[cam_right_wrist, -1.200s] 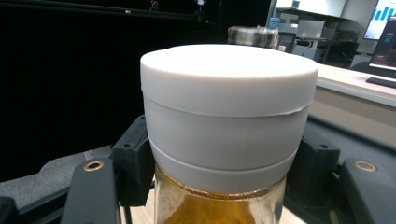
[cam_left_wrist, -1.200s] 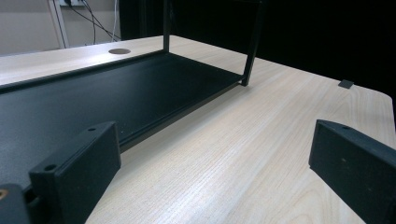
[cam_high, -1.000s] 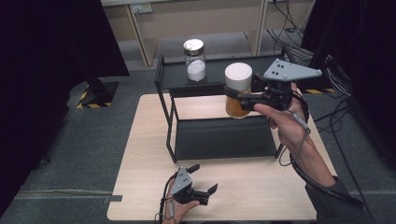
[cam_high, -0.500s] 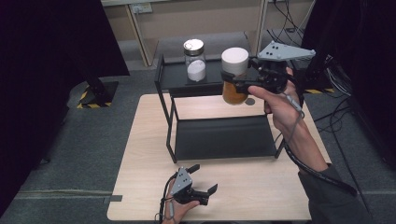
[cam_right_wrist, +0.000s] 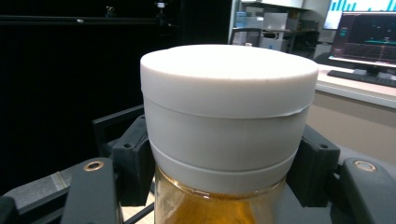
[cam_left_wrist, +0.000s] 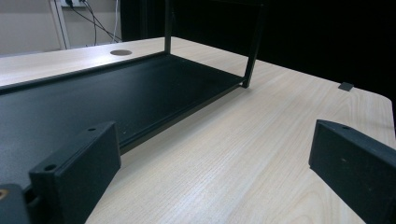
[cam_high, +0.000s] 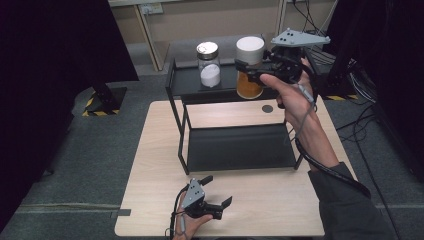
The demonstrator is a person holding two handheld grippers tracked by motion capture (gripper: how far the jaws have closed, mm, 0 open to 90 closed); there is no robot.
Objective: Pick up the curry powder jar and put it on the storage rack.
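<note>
Right gripper [cam_high: 250,70] fingers clamp the amber jar [cam_high: 248,84] below its white lid, upright over the rack's top shelf [cam_high: 225,89]. Left gripper [cam_high: 212,192] idles spread wide on desk [cam_high: 150,165].

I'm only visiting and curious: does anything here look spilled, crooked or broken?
Nothing stands out. The orange-filled jar with the white lid sits upright in the right gripper, held at the black rack's top shelf beside the upright jar of white powder. The left gripper rests open on the wooden table. No spill is visible.
</note>
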